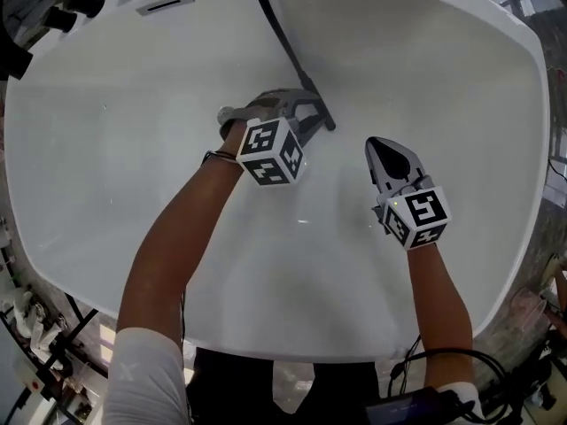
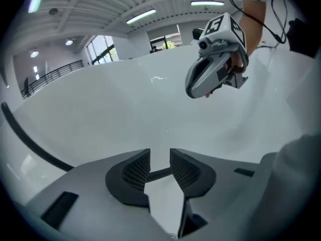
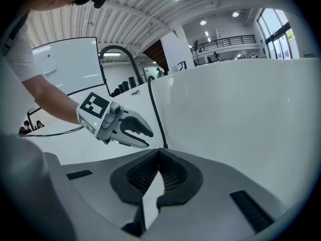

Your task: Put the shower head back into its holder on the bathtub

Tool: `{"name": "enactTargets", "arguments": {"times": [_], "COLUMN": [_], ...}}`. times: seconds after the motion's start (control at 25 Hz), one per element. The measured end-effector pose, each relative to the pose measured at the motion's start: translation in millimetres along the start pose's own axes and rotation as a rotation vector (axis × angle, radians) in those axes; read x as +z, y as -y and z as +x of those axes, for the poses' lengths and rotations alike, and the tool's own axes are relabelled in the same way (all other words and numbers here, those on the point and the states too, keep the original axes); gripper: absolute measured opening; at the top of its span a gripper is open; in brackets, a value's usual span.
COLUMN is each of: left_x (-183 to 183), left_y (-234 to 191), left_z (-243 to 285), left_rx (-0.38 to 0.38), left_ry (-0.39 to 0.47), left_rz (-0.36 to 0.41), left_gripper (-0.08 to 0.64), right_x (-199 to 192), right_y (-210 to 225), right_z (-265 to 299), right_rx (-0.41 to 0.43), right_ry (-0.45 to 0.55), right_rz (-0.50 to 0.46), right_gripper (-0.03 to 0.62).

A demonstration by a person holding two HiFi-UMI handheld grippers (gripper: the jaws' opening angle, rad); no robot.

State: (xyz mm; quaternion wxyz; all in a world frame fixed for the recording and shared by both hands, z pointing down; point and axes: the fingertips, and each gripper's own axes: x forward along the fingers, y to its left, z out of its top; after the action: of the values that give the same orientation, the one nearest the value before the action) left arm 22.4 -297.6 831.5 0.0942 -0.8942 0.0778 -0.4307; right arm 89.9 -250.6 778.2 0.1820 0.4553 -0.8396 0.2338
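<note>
On the far-left corner of the rim of the glossy white oval bathtub (image 1: 106, 158) stands a row of round black knobs and fittings (image 1: 84, 1). We take the holder to be among them, though we cannot tell which one it is.

Moving right, our left gripper (image 1: 306, 118) is low over the tub floor with its jaws parted to a moderate gap. Its own view shows the thin black shower hose (image 1: 282, 38) crossing just beyond the ribbed pads (image 2: 134, 170), which do not press on it, so this gripper holds nothing. The hose runs down from the far rim, and its slim dark end (image 1: 326, 122), which we take for the shower head, lies on the tub floor right at those jaws.

To do the pick-up well, we should centre the head between the pads and square the jaws across its handle, not across the limp hose. We then close firmly before lifting, and watch that the hose does not snag.

Further right, our right gripper (image 1: 383, 147) hovers near with its jaws closed together and empty. We judge it best kept ready to steady the hose during the lift.
</note>
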Motion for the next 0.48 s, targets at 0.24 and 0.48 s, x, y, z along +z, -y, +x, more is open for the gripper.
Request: {"name": "enactTargets", "arguments": {"times": [0.24, 0.48], "left_x": [-46, -82], "left_y": [19, 28], "left_z": [60, 112], "left_rx": [-0.054, -0.072], "left_ry": [-0.197, -0.343], "left_rz": [0.341, 0.568], "left_gripper": [0.160, 0.160], "right_x": [-59, -105], "right_y": [-1, 7], "right_z": [29, 46], "right_rx": [0.051, 0.067], "right_ry": [-0.085, -0.155], "right_rz": [-0.048, -0.047], "right_gripper": [0.007, 0.007]}}
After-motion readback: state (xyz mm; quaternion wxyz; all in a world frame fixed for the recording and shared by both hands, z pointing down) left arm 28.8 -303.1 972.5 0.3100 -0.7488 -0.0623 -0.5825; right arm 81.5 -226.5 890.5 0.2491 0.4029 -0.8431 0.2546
